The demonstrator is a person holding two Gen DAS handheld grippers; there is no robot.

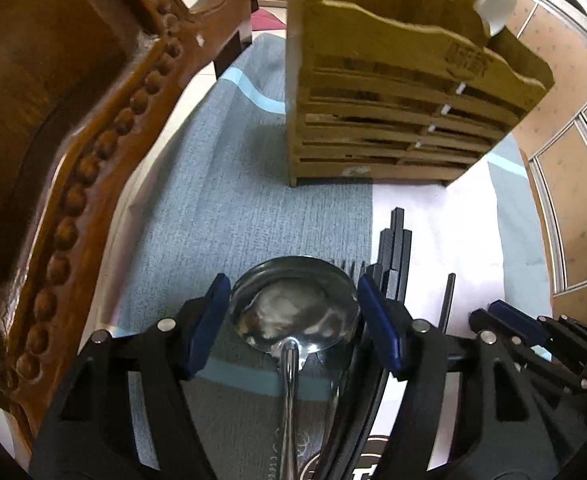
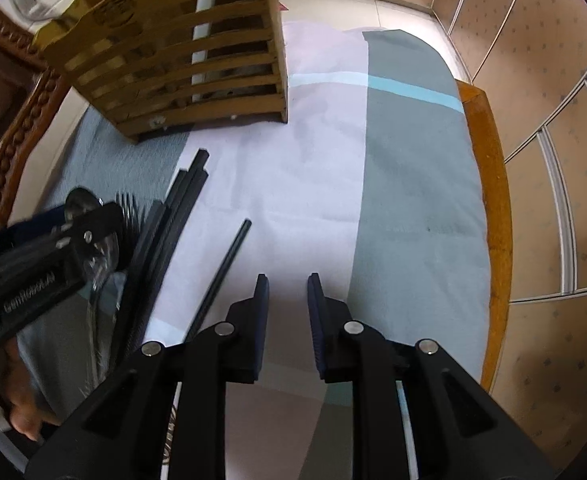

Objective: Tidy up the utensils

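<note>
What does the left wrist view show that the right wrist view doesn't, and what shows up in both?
Only the left wrist view shows the ladle's bowl fully, sitting between the open left gripper jaws, and a white spoon poking out of the wooden utensil rack. Only the right wrist view shows the table's wooden edge and the right gripper with nothing between its jaws. Both show the rack, the black chopsticks, the lone chopstick and the cloth.
</note>
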